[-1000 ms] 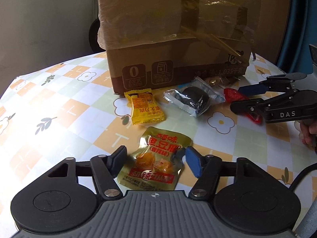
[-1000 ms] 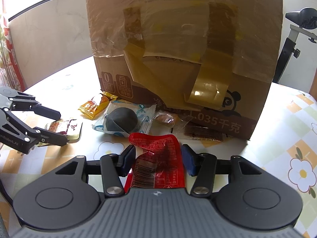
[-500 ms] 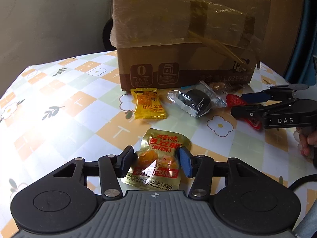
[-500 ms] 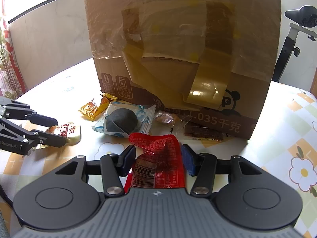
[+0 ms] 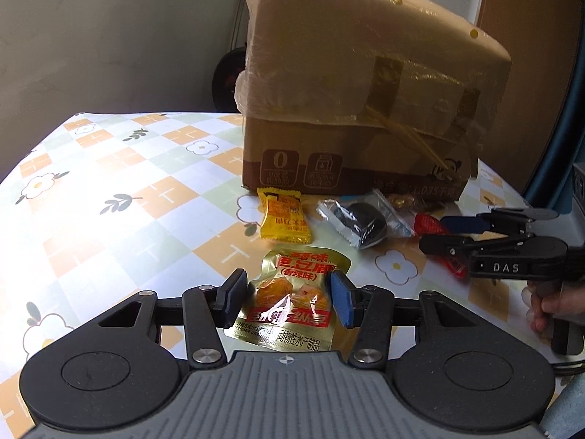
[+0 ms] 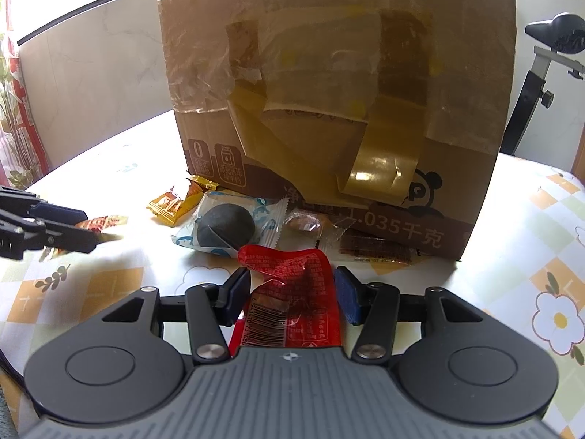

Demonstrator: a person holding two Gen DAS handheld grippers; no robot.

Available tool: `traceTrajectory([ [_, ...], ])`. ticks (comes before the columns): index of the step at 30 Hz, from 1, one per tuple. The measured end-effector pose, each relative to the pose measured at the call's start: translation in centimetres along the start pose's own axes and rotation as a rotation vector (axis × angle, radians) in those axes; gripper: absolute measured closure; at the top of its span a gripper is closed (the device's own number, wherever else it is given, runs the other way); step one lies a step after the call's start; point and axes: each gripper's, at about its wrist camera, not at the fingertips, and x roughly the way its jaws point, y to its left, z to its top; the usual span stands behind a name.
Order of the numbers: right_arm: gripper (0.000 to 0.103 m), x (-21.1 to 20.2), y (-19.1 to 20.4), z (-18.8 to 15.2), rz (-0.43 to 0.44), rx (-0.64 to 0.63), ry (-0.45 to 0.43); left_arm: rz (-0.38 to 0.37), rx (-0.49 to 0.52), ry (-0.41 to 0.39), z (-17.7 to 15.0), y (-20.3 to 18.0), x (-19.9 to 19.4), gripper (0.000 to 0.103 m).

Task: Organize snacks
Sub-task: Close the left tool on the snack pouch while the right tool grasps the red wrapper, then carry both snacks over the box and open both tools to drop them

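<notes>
My left gripper (image 5: 287, 301) is shut on a gold snack packet (image 5: 292, 303) and holds it above the table. My right gripper (image 6: 290, 298) is shut on a red snack packet (image 6: 296, 307). A yellow candy packet (image 5: 283, 216), a clear packet with a dark round snack (image 5: 362, 221) and small brown sweets (image 6: 303, 225) lie on the table in front of a taped cardboard box (image 5: 365, 109). The box also fills the right wrist view (image 6: 329, 91). The right gripper shows at the right of the left wrist view (image 5: 435, 236), the left gripper at the left of the right wrist view (image 6: 82, 230).
The table has a checked floral cloth (image 5: 109, 190). A flat brown packet (image 6: 376, 250) lies against the box base. A wall (image 5: 109, 36) stands behind the table. A black exercise bike (image 6: 548, 73) stands beyond the table at the right.
My left gripper has closed on the gold packet and lifted it up and back from the table. My right gripper has stayed shut on the red packet, moving slightly closer to the box.
</notes>
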Motion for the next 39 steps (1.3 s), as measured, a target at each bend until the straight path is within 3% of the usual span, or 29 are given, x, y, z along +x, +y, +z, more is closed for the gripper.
traceTrajectory([
  [8,0.049,-1.5,0.4,0.2,0.009,-0.02,-0.006,0.03,-0.009,-0.065,1.6,0.1,-1.9,0.05],
  [15,0.049,-4.1,2.0,1.7,0.062,-0.078,-0.074,0.025,0.004,-0.137,3.7,-0.5,-3.4,0.05],
  [19,0.049,-5.8,3.1,3.8,0.097,-0.121,-0.141,0.02,0.021,-0.188,5.5,-1.1,-4.3,0.05],
  [25,0.049,-9.0,3.7,9.4,0.114,-0.169,-0.321,-0.01,0.052,-0.319,10.3,-2.2,-6.1,0.049],
  [32,0.049,-10.3,1.7,16.0,0.069,-0.228,-0.448,-0.05,0.106,-0.436,17.0,-4.7,-5.9,0.049],
  [39,0.049,-7.4,-3.1,19.4,-0.065,-0.147,-0.43,-0.066,0.113,-0.427,22.0,-6.8,-0.7,0.049],
])
